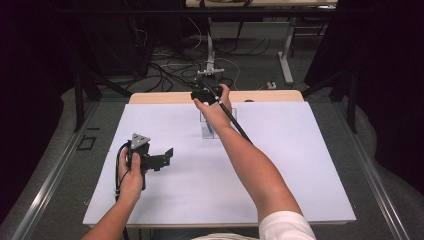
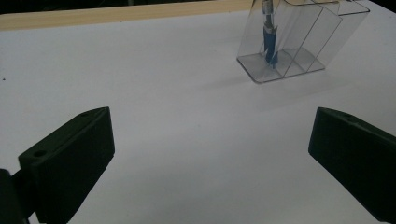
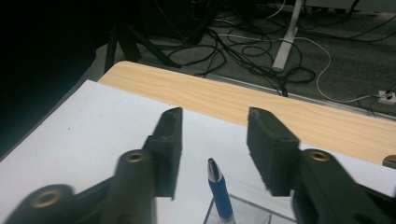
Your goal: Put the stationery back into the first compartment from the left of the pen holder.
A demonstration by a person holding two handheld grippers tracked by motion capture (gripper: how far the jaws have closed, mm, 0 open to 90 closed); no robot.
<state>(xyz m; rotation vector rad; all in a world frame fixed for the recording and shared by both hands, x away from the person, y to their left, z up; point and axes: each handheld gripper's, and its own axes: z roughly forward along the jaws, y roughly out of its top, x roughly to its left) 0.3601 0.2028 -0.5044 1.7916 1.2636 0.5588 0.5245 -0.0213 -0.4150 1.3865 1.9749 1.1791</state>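
Note:
A clear plastic holder (image 1: 208, 128) with several compartments stands on the white sheet (image 1: 200, 190) near its far edge. A blue pen (image 2: 270, 39) with a silver tip stands upright in the holder (image 2: 303, 44). My right gripper (image 1: 205, 95) hovers above the holder. In the right gripper view its jaws (image 3: 214, 126) are apart, and the pen (image 3: 219, 191) stands just below the gap with neither pad touching it. My left gripper (image 1: 167, 155) rests low over the sheet at the left, jaws (image 2: 210, 140) wide open with nothing between them, facing the holder.
The white sheet covers most of a wooden table, whose bare far edge (image 1: 165, 97) shows behind it. Cables (image 3: 261, 51) and table legs lie on the floor beyond. A metal rail (image 1: 55, 175) runs along the left side.

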